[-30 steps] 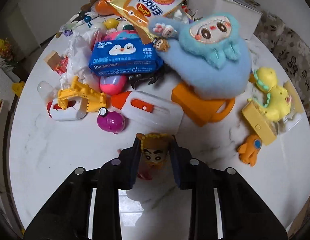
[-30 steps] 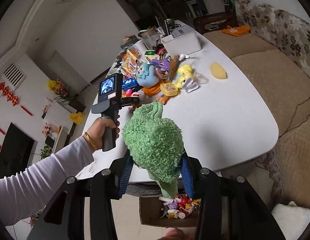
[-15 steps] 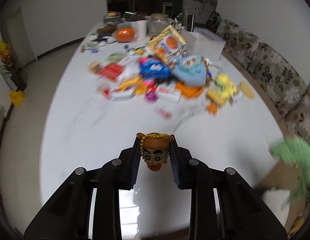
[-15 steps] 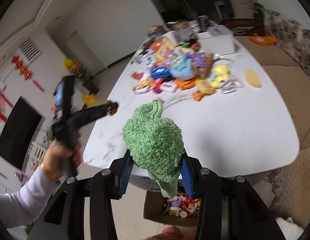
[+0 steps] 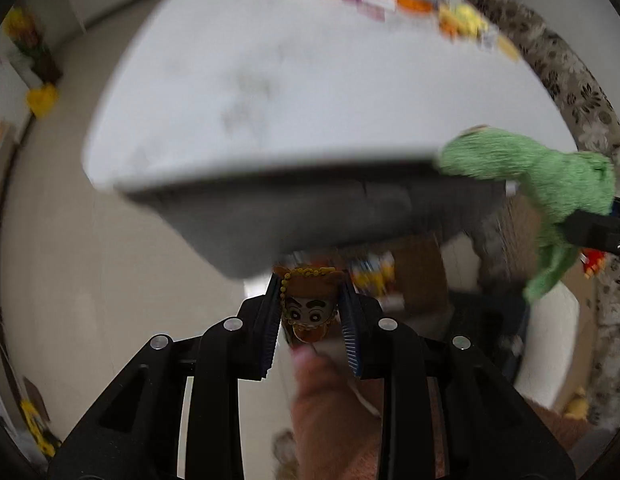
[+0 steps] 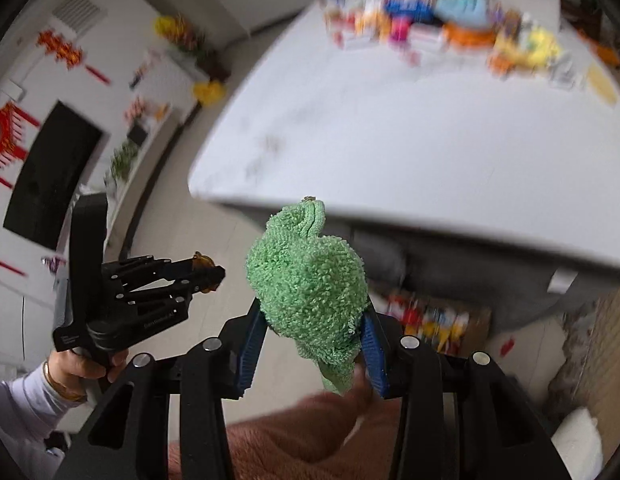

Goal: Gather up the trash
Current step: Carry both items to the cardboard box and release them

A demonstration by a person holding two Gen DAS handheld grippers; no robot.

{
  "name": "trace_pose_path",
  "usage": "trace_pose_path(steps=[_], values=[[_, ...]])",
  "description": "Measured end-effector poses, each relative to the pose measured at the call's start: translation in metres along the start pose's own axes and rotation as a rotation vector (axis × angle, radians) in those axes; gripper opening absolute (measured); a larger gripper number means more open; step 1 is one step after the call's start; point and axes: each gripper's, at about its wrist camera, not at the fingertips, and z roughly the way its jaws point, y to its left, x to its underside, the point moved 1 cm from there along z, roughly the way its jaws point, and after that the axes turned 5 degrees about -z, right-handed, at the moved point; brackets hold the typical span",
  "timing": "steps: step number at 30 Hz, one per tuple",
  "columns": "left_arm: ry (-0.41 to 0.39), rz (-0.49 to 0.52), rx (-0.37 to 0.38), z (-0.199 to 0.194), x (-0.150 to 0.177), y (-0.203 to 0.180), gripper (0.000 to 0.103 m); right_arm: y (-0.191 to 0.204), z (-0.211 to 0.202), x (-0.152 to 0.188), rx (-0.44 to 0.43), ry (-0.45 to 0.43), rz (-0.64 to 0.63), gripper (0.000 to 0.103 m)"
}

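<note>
My left gripper is shut on a small cartoon-face keychain figure with a gold bead chain. It hangs past the white table's near edge, above the floor. My right gripper is shut on a fuzzy green cloth, also off the table edge. In the right wrist view the left gripper is at the left, with the brown figure at its tip. The left wrist view has the green cloth at the right. A cardboard box of colourful bits stands on the floor under the table edge.
A blurred pile of toys and packets covers the table's far end. A floral sofa runs along the right. A person's leg in rust-brown cloth is just below both grippers. A hand and a white sleeve hold the left gripper.
Both grippers have pulled back from over the table to beyond its near edge, each still holding its item. The toy pile is now far off, and the right gripper has dropped lower.
</note>
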Motion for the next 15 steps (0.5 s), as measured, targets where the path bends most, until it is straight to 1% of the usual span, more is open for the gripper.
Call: trace_pose_path(steps=[1,4,5,7,8,9,10,11,12,13,15], values=[[0.041,-0.011,0.005,0.016,0.010,0.001,0.027,-0.001,0.015,0.009,-0.005,0.040,0.009,0.044],[0.119,-0.038,0.012,0.054,0.030,0.003,0.027,-0.011,0.053,0.031,0.012,0.123,0.036,0.044],[0.162,-0.042,0.017,0.076,0.036,0.003,0.027,-0.019,0.069,0.039,0.021,0.153,0.056,0.044],[0.210,-0.062,0.014,0.113,0.044,0.005,0.027,-0.037,0.095,0.053,0.060,0.198,0.082,0.044],[0.253,-0.069,0.010,0.140,0.048,0.005,0.027,-0.047,0.111,0.061,0.075,0.221,0.094,0.044],[0.279,-0.082,0.007,0.160,0.051,0.007,0.027,-0.065,0.134,0.071,0.113,0.248,0.116,0.044],[0.303,-0.092,-0.003,0.187,0.054,0.006,0.027,-0.076,0.147,0.076,0.127,0.266,0.133,0.044],[0.330,-0.095,-0.006,0.207,0.057,0.007,0.027,-0.096,0.171,0.085,0.150,0.291,0.165,0.044],[0.350,-0.098,-0.014,0.224,0.062,0.008,0.027,-0.109,0.186,0.090,0.173,0.303,0.184,0.044],[0.371,-0.092,-0.033,0.251,0.064,0.008,0.027,-0.121,0.200,0.095,0.195,0.310,0.197,0.044],[0.415,-0.083,-0.056,0.286,0.066,0.006,0.028,-0.152,0.230,0.105,0.259,0.330,0.229,0.059]])
